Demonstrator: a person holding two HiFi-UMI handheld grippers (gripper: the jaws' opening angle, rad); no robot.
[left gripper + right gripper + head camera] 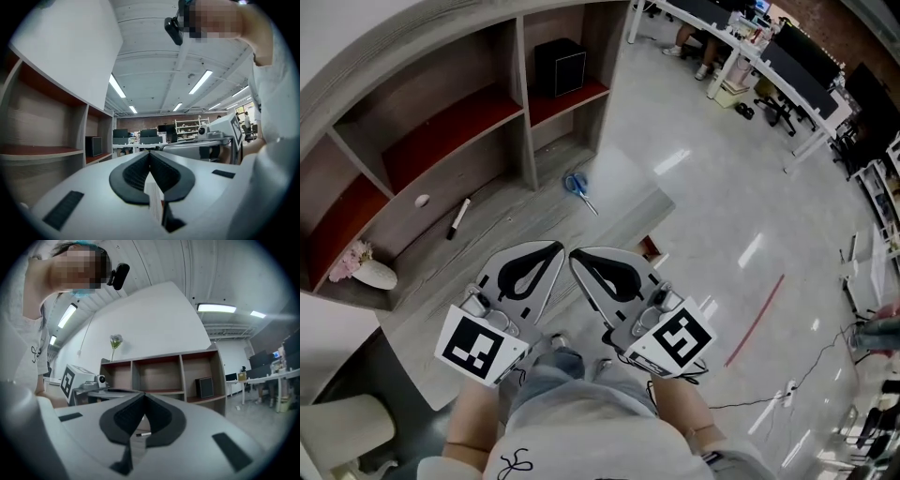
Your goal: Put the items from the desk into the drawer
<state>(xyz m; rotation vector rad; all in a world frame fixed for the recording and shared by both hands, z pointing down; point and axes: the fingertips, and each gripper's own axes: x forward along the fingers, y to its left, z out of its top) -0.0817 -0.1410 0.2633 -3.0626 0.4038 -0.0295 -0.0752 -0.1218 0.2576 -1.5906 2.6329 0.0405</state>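
Observation:
On the grey wooden desk [502, 220] lie blue-handled scissors [575, 186], a black marker [457, 217] and a small white object [422, 201]. My left gripper [560, 246] and right gripper [574, 253] hang side by side above the desk's near edge, close to my body and short of all three items. Both are shut with nothing in them, tips touching in the left gripper view [150, 152] and in the right gripper view [143, 394]. The marker [143, 433] shows through the right jaws' gap. I see no drawer clearly.
A shelf unit [450, 131] with red-lined compartments backs the desk and holds a black box [560, 67]. A pink flower in a white vase [358, 267] stands at the desk's left end. Shiny floor [722, 216] spreads to the right, with office desks and chairs [787, 75] beyond.

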